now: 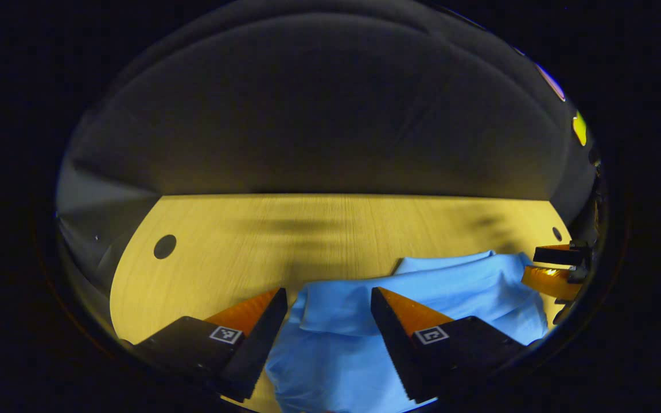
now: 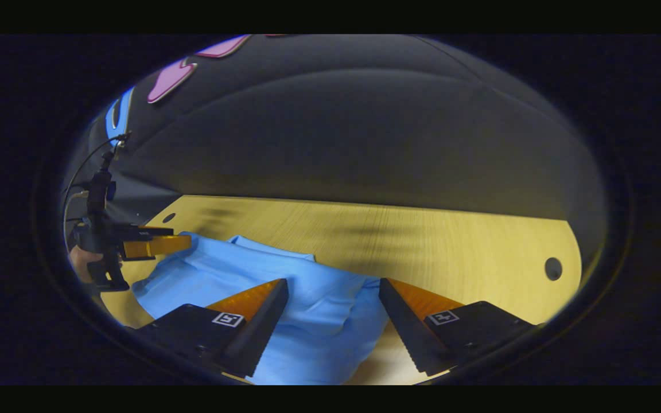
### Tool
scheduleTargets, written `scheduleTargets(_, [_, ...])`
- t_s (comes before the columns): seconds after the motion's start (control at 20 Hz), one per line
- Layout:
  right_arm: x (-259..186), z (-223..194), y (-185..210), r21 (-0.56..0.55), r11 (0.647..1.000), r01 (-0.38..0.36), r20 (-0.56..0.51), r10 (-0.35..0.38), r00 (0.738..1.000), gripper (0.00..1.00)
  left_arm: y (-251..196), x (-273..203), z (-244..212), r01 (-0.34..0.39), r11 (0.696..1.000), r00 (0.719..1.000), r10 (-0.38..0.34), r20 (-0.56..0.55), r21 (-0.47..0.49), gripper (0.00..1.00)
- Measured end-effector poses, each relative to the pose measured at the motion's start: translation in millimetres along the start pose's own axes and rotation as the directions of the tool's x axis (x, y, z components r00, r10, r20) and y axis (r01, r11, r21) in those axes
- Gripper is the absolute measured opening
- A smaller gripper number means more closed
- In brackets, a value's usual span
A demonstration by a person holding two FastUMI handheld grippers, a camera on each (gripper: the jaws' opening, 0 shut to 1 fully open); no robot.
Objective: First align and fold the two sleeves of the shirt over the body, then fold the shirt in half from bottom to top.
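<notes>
Claw states first: left claw [image 1: 329, 327] and right claw [image 2: 333, 321] both stand apart, gripping nothing. On the wooden bench [image 1: 330, 229], the blue shirt [image 1: 422, 292] lies bunched; it looks already doubled, though 2 sleeves can't be made out

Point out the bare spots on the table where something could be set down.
Free: the yellow wooden table between the light blue shirt and the black cloth wall, including around its round hole. Crowded: the near edge, where both open grippers straddle the shirt.
</notes>
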State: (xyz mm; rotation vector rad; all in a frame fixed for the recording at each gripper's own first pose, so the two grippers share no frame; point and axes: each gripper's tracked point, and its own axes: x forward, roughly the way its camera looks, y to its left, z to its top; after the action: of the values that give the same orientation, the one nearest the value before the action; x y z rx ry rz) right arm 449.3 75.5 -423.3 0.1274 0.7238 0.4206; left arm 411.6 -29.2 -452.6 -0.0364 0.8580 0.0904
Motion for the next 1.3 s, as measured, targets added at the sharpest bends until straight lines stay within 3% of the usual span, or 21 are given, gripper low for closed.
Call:
scheduleTargets(0.05, [-12.1,7.6,2.0,-0.014,1.000,0.007,0.021,-0.006,1.000,0.92,3.0,-16.4,9.7,0.000,1.000,0.999,0.000,0.032,0.005,0.97])
scheduleTargets(0.1, [-27.3,15.9,4.8,-0.029,0.999,0.020,0.042,-0.018,0.999,0.98,4.1,-34.3,17.2,0.004,1.000,0.998,-0.005,0.064,0.014,0.99])
scheduleTargets(0.25, [-94.3,43.5,17.4,-0.073,0.995,0.069,0.135,-0.059,0.989,0.98,6.1,-107.7,27.9,0.022,0.999,0.987,-0.028,0.157,0.037,0.99])
scheduleTargets(0.5, [-245.7,66.4,73.5,-0.150,0.972,0.179,0.308,-0.125,0.943,0.98,10.5,-273.9,0.2,0.070,0.995,0.944,-0.090,0.316,0.075,0.99])
scheduleTargets(0.7, [-360.3,32.9,136.9,-0.141,0.970,0.196,0.379,-0.130,0.916,0.97,10.3,-401.2,-52.8,0.072,0.982,0.898,-0.139,0.417,0.172,0.99])
scheduleTargets(0.9, [-452.2,-14.3,204.9,-0.080,0.970,0.232,0.451,-0.172,0.876,0.97,-22.5,-493.6,-115.4,0.141,0.968,0.857,-0.224,0.465,0.206,0.98])
scheduleTargets(1.1, [-517.2,-45.8,254.5,-0.095,0.966,0.240,0.507,-0.161,0.847,0.97,-52.4,-553.7,-151.1,0.207,0.957,0.834,-0.281,0.475,0.203,0.99])
scheduleTargets(1.3, [-563.2,-51.6,273.0,-0.150,0.951,0.270,0.564,-0.143,0.813,0.97,-54.3,-580.5,-146.5,0.210,0.962,0.819,-0.271,0.506,0.176,0.99])
